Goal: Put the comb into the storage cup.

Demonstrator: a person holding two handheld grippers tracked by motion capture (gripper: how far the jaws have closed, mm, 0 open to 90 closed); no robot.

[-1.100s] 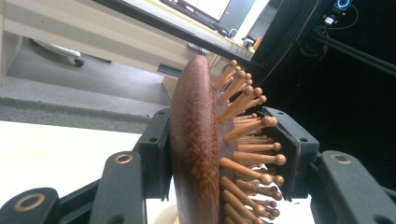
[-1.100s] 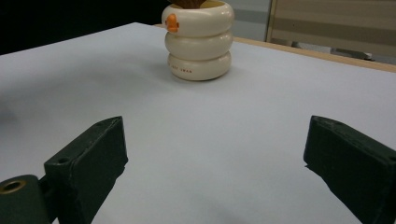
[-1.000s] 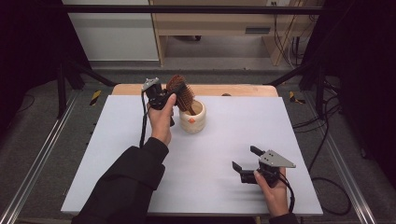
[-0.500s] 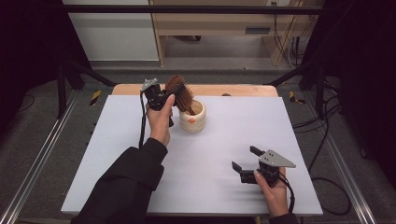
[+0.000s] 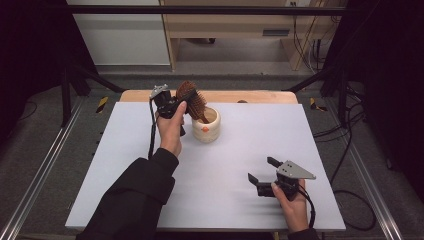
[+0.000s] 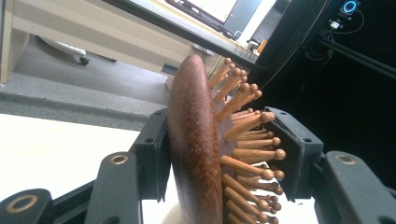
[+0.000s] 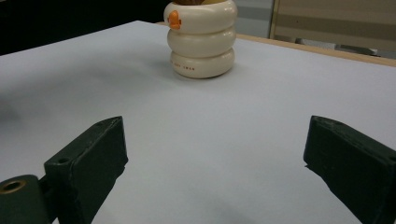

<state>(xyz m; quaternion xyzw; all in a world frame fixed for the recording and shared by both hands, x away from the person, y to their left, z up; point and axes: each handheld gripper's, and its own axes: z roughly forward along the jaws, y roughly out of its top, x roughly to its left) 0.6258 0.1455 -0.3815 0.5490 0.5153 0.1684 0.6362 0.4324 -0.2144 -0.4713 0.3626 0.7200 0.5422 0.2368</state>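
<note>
A brown wooden hairbrush [image 5: 192,96] with peg bristles stands head-up, its handle down inside a cream ringed cup [image 5: 207,128] at the back middle of the table. My left gripper [image 5: 184,104] is closed across the brush head. In the left gripper view one pad lies on the smooth back of the hairbrush [image 6: 194,140] and the other meets the bristle tips. Its jaws have just been opening slightly, with the brush still between them. My right gripper [image 5: 261,170] rests open near the front right, with nothing between its jaws. It points at the cup [image 7: 201,39].
The white tabletop [image 5: 250,145] stretches between the cup and the right gripper. A wooden edge [image 5: 260,96] runs along the back. Metal rails [image 5: 45,165] flank the table, and a pale wooden shelf unit [image 5: 230,25] stands behind it.
</note>
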